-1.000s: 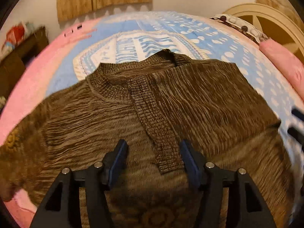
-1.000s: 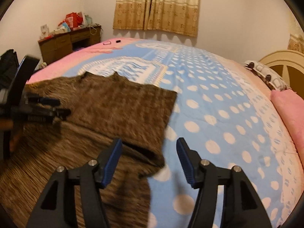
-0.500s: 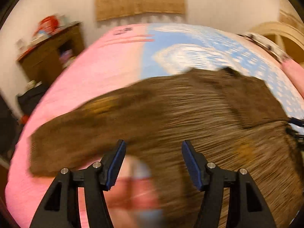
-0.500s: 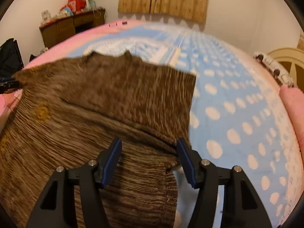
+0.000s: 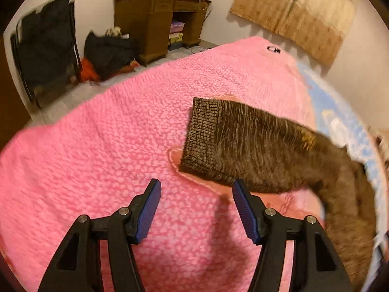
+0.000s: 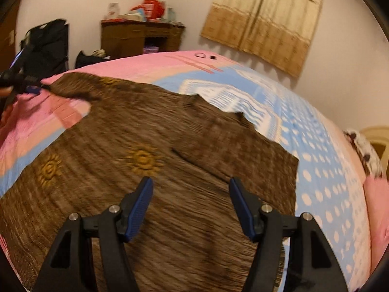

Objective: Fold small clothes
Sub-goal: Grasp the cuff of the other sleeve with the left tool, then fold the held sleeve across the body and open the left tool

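a brown knit sweater (image 6: 150,170) lies spread on the bed (image 6: 328,170), covering the near and middle part of the cover in the right wrist view. its right side is folded inward over the body, making a straight edge toward the blue dotted part of the cover. two yellow sun patterns (image 6: 143,159) show on the front. the other sleeve (image 5: 233,141) stretches out flat to the left over the pink part of the bed, its ribbed cuff (image 5: 201,133) at the far left end.

the left gripper (image 5: 197,209) hovers above the pink cover with its jaws wide apart and nothing between them; the cuff sits just beyond its right finger. the right gripper (image 6: 190,206) hangs over the sweater's body, jaws wide apart, holding nothing; whether the fingers touch the knit is hard to tell through the blur.

a wooden desk (image 5: 155,22) and a dark bag (image 5: 109,53) stand far left by the wall, and a curtain (image 6: 262,22) hangs beyond the bed.
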{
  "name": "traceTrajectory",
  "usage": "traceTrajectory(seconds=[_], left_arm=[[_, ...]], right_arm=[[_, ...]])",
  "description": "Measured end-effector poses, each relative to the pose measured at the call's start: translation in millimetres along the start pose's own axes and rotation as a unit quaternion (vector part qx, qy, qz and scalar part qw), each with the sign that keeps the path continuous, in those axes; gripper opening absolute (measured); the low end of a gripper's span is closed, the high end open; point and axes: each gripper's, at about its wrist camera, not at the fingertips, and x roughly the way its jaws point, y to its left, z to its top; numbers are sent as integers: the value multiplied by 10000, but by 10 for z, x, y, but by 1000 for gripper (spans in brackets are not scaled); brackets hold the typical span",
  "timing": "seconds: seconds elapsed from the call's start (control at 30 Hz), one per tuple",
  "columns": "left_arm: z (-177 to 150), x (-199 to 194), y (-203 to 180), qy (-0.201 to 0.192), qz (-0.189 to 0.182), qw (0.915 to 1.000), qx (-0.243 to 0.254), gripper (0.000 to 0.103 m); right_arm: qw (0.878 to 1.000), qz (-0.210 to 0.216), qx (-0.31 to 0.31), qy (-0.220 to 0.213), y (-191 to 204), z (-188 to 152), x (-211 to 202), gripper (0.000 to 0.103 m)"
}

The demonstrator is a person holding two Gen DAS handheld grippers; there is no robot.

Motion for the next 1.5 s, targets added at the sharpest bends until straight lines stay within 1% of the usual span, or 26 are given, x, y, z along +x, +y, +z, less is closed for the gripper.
traceTrajectory(seconds=[0.1, 0.13, 0.23, 0.33, 0.37, 0.4, 0.43, 0.47, 0.5, 0.57, 0.7, 0.77, 0.87, 0.97, 1.03, 1.1, 1.13, 1.17, 1.2, 1.27, 1.3, 1.37, 1.43, 1.5], left_arm=[[55, 63, 39, -51, -471, 9980, -429, 62], [77, 99, 50, -50, -565, 9967, -580, 62], [134, 177, 28, -97, -722, 9937, -848, 62], [197, 228, 11, -212, -741, 9919, -1007, 62], [213, 213, -14, -268, -741, 9918, -1002, 59], [219, 215, -39, -305, -667, 9928, -949, 37], [243, 236, -46, -237, -638, 9937, -895, 7], [251, 296, -58, -93, -660, 9937, -903, 7], [253, 311, -38, -98, -696, 9923, -1019, 7], [284, 260, -58, -141, -819, 9910, -1046, 7], [457, 29, -265, -473, -1068, 9884, -965, 7], [541, -105, -443, -618, -1295, 9858, -868, 7], [637, -305, -884, -755, -1670, 9818, -498, 7], [613, -507, -1470, -859, -2114, 9736, 16, 7], [536, -584, -1897, -877, -2353, 9670, 425, 7], [357, -592, -2355, -784, -2542, 9594, 939, 7], [214, -576, -2626, -732, -2615, 9537, 1292, 7], [95, -563, -2808, -731, -2630, 9495, 1548, 7], [-69, -536, -3029, -706, -2661, 9433, 1856, 7], [-359, -445, -3393, -535, -2690, 9317, 2383, 11], [-525, -336, -3611, -294, -2485, 9269, 2796, 16], [-703, -155, -3791, -138, -2095, 9256, 3150, 16], [-798, -41, -3767, -1, -2014, 9255, 3208, 17], [-821, -53, -3635, -54, -1997, 9274, 3161, 17]], right_arm=[[9998, -56, -171, -60, 102, -9, -34, 67], [9998, -73, -195, -73, 112, -2, -39, 67], [9997, -112, -192, -124, 127, 2, -60, 67], [9998, -104, -76, -168, 122, 0, -78, 67], [9998, -111, -45, -168, 127, 1, -78, 67], [9998, -120, -8, -178, 122, -3, -73, 67], [9997, -121, 11, -192, 126, -12, -81, 67], [9997, -114, 29, -208, 126, -20, -83, 67], [9997, -113, 46, -230, 124, -36, -92, 67], [9995, -114, 83, -266, 114, -57, -105, 67], [9991, -110, 257, -331, 37, -115, -133, 67], [9985, -126, 388, -377, -23, -143, -154, 67], [9968, -125, 662, -437, -140, -208, -193, 67], [9950, -179, 867, -452, -262, -291, -238, 67], [9935, -232, 1017, -458, -361, -363, -281, 67], [9916, -295, 1182, -440, -469, -440, -320, 67], [9905, -338, 1266, -422, -522, -481, -336, 67], [9893, -386, 1349, -402, -580, -522, -344, 67], [9875, -442, 1467, -358, -650, -574, -351, 67], [9847, -478, 1658, -260, -744, -647, -349, 69], [9834, -478, 1733, -232, -780, -678, -360, 69], [9810, -494, 1868, -196, -855, -737, -389, 69], [9798, -501, 1927, -195, -908, -778, -431, 70], [9787, -402, 2007, -166, -957, -815, -441, 74]])
